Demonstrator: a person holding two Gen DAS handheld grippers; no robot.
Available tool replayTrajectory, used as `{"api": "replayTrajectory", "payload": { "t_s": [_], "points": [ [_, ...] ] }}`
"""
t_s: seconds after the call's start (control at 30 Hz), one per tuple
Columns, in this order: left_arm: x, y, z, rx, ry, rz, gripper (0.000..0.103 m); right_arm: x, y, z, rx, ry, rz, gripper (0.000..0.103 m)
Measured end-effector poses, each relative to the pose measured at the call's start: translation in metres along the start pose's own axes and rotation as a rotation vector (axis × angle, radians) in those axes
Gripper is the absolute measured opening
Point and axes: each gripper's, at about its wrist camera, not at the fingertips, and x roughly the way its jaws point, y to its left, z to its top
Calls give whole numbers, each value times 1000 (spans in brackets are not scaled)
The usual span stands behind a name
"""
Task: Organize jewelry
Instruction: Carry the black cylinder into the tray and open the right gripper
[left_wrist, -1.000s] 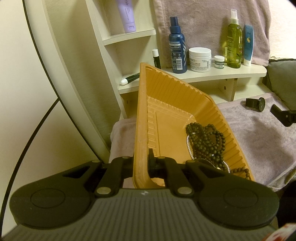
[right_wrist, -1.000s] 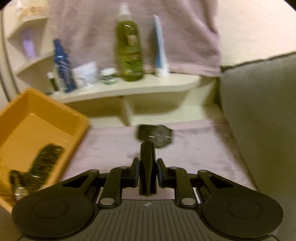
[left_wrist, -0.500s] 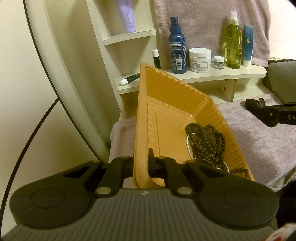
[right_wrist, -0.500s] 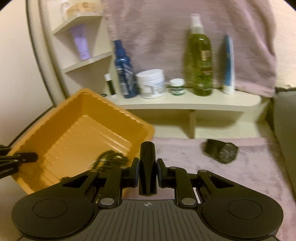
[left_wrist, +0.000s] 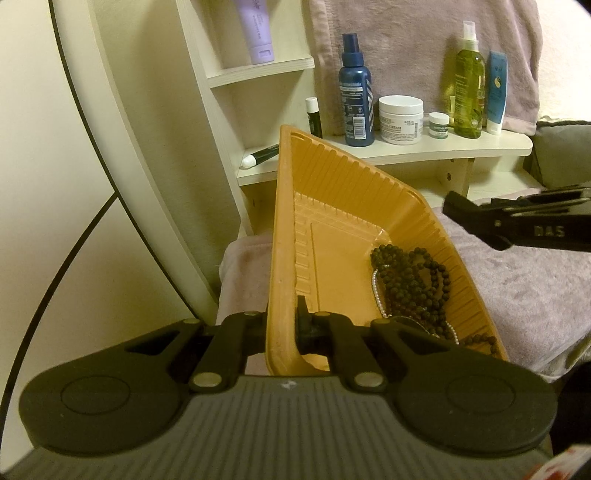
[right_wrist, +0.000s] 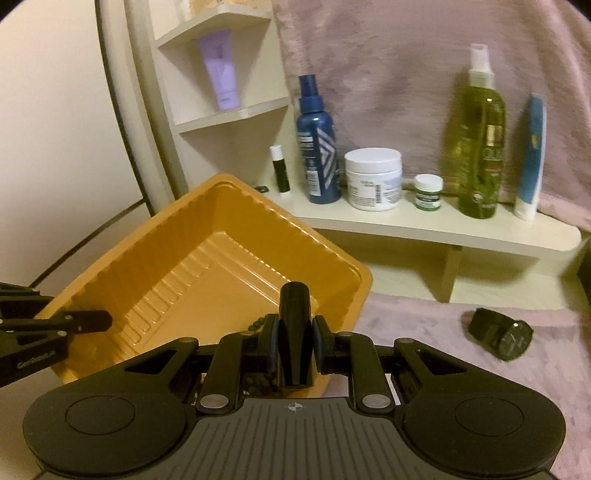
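My left gripper is shut on the near wall of an orange ribbed tray, which it holds tilted. Dark bead strands and a pearl string lie heaped in the tray's lower right corner. My right gripper is shut on a slim black object with a rounded end, and it hangs over the tray. In the left wrist view the right gripper reaches in from the right, above the tray's right rim. A black watch lies on the lavender towel.
A cream shelf behind the tray carries a blue spray bottle, a white jar, a small jar, a green bottle and a blue tube. A grey cushion sits at the right.
My right gripper has swung left with the black object, from above the watch to over the tray. The watch now lies off to its right. The left gripper and tray have stayed put.
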Motion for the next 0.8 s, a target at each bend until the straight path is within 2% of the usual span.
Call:
{"api": "replayTrajectory", "payload": {
  "t_s": [0.37, 0.63, 0.73, 0.8],
  "points": [
    [1, 1, 1, -3, 1, -3, 6, 46, -19, 13, 34, 60, -20, 19],
    [1, 1, 1, -3, 0, -3, 6, 58, -12, 13, 51, 75, -6, 19],
    [1, 1, 1, -3, 0, -3, 6, 57, -8, 13, 54, 74, 12, 19],
    [1, 1, 1, -4, 0, -3, 6, 54, -3, 12, 49, 74, 53, 19]
  ]
}}
